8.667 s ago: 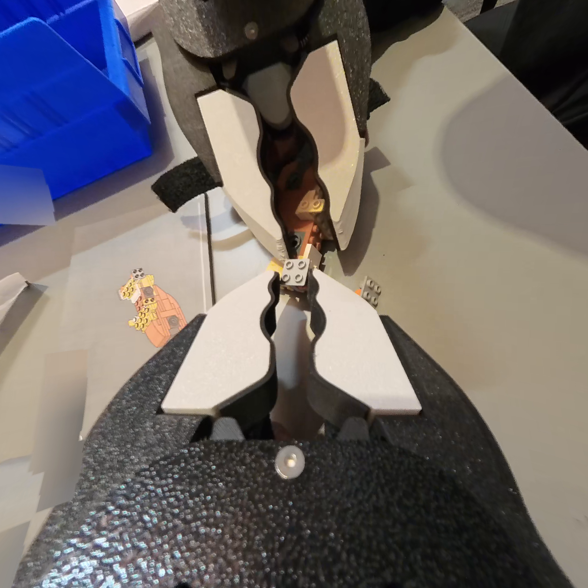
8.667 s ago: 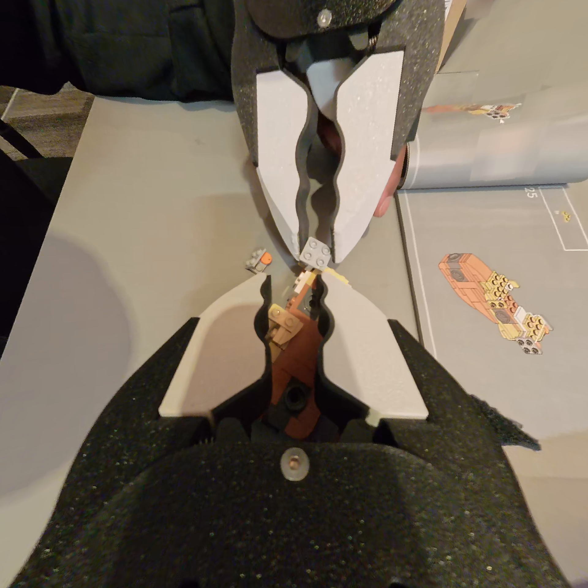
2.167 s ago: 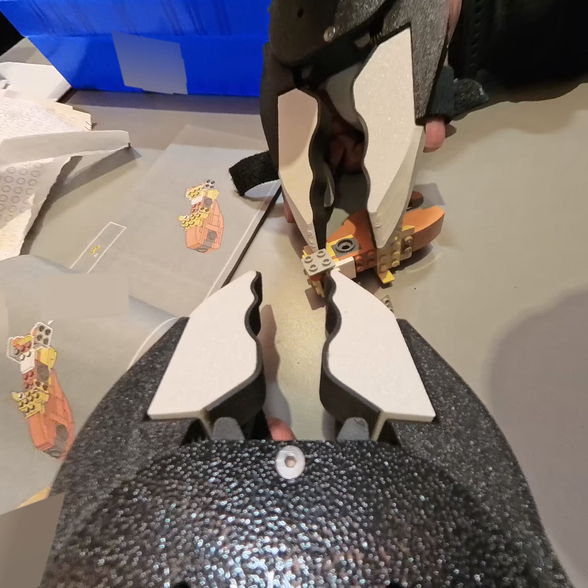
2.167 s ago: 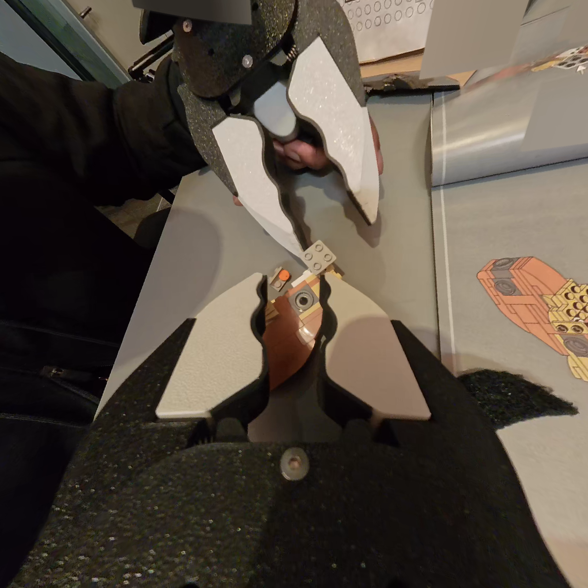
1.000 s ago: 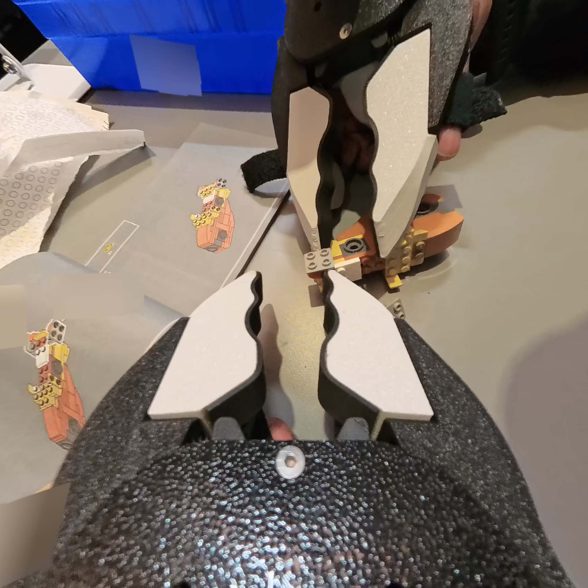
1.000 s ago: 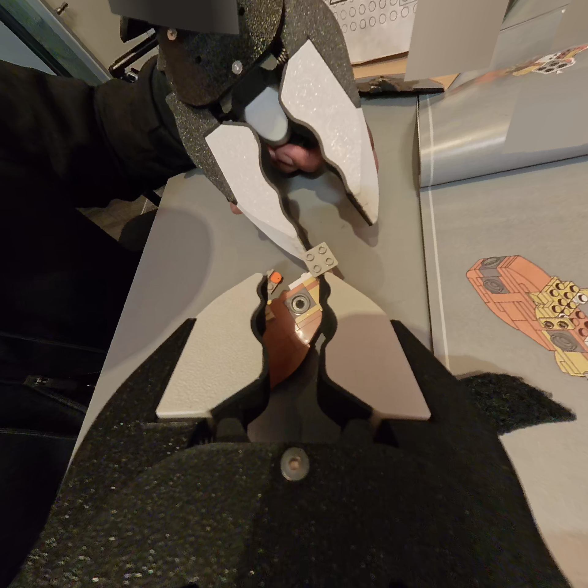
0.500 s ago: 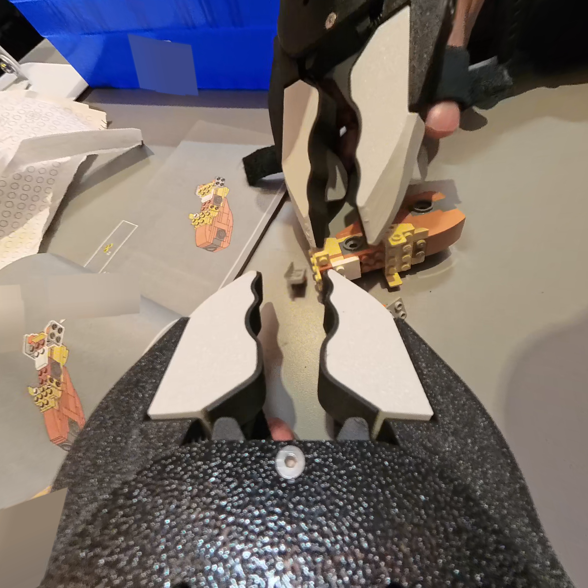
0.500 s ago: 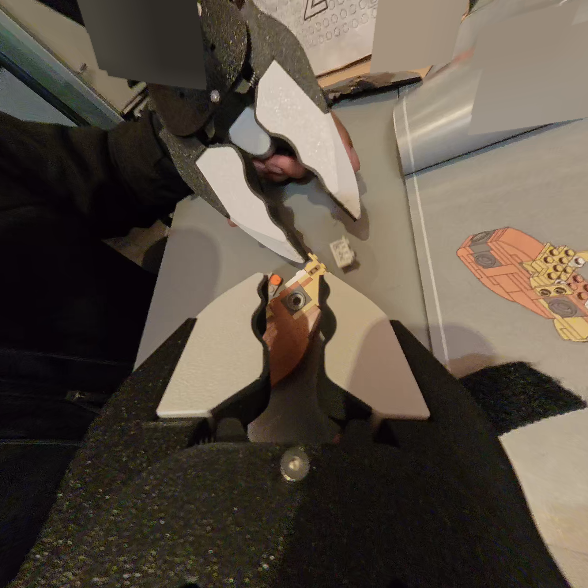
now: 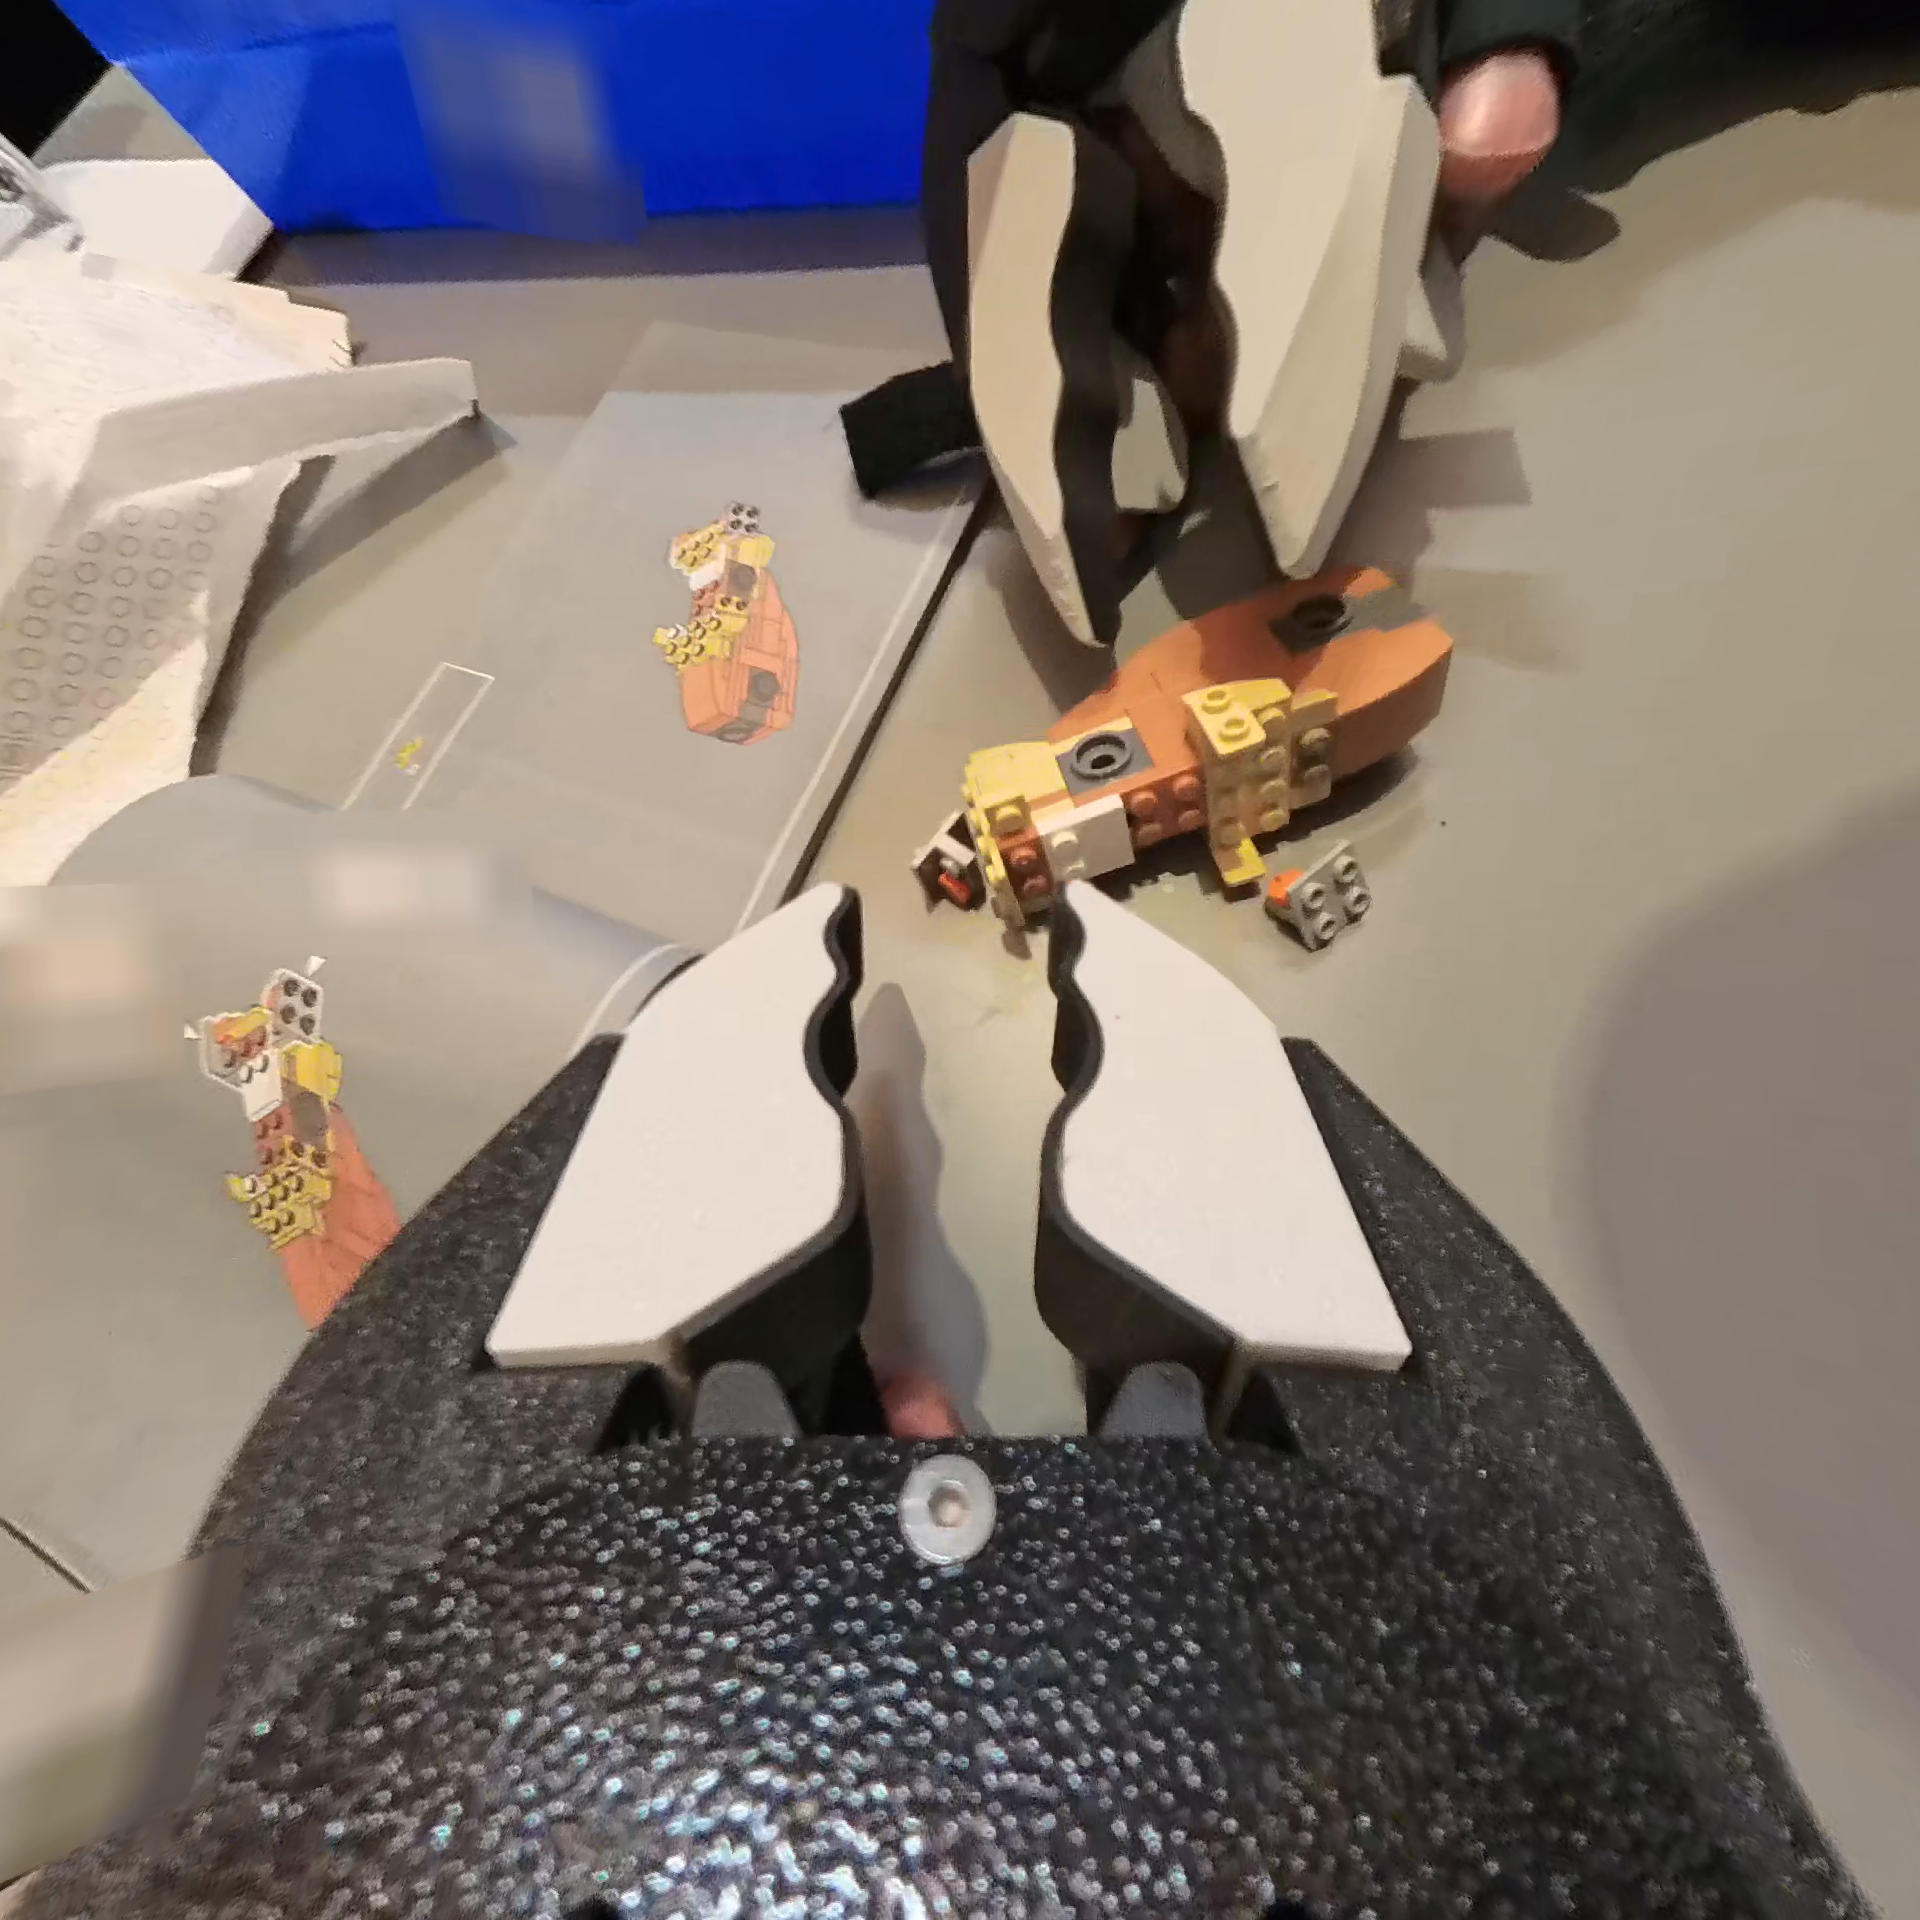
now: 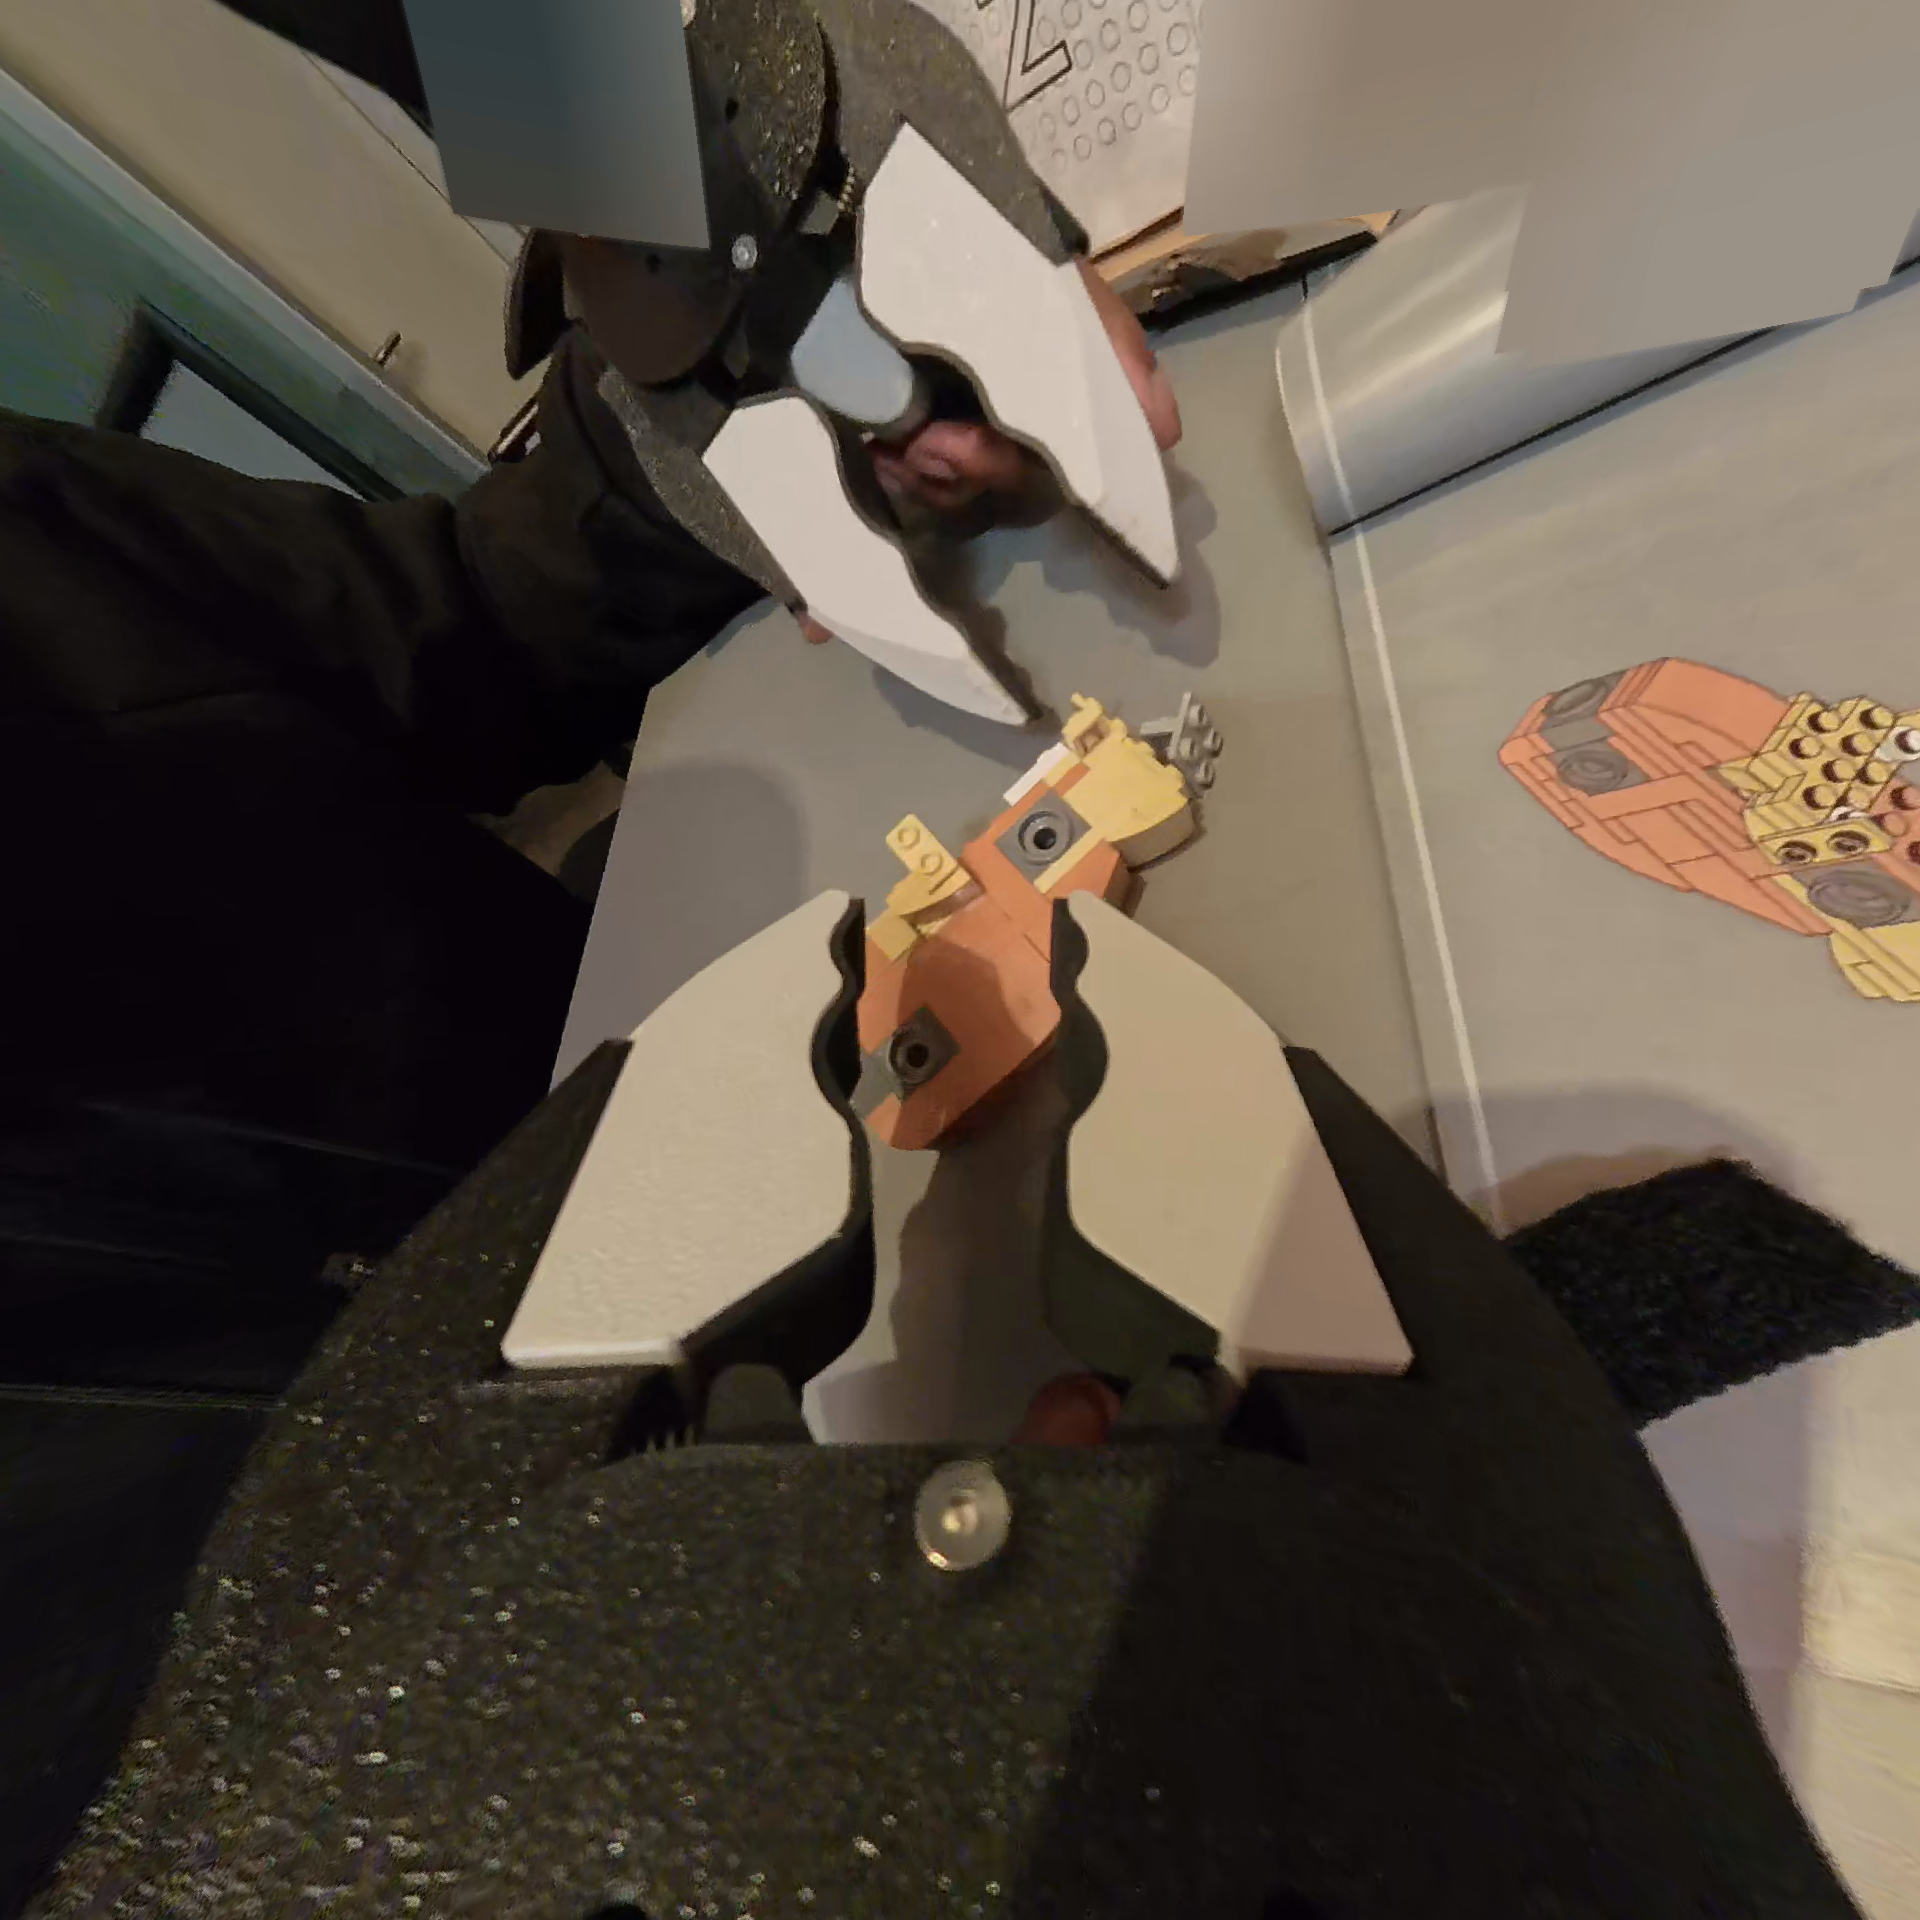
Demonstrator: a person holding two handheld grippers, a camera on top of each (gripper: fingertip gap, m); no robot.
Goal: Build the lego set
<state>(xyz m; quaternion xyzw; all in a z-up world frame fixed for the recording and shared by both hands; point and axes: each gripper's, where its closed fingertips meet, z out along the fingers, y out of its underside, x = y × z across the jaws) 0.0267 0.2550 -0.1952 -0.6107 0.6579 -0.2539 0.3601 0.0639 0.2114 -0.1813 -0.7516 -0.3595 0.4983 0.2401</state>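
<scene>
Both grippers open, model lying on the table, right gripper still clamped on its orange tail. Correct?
Not quite. The right gripper isn't clamped: in the right wrist view its fingers stand apart on either side of the model, and the left wrist view shows it lifted clear above. The rest holds: left gripper open, model lying on the table.

Orange-brown brick-built lego model (image 9: 1226, 769) with pale yellow, white and dark grey patches, small light grey studded plate (image 9: 1332, 894) with an orange tip, plain grey table (image 9: 1610, 727), bright blue plastic bin (image 9: 727, 94), speckled black gripper bodies with pale grey fingers (image 9: 717, 1122), grey instruction booklet (image 9: 644, 665) with orange-and-yellow printed pictures
</scene>
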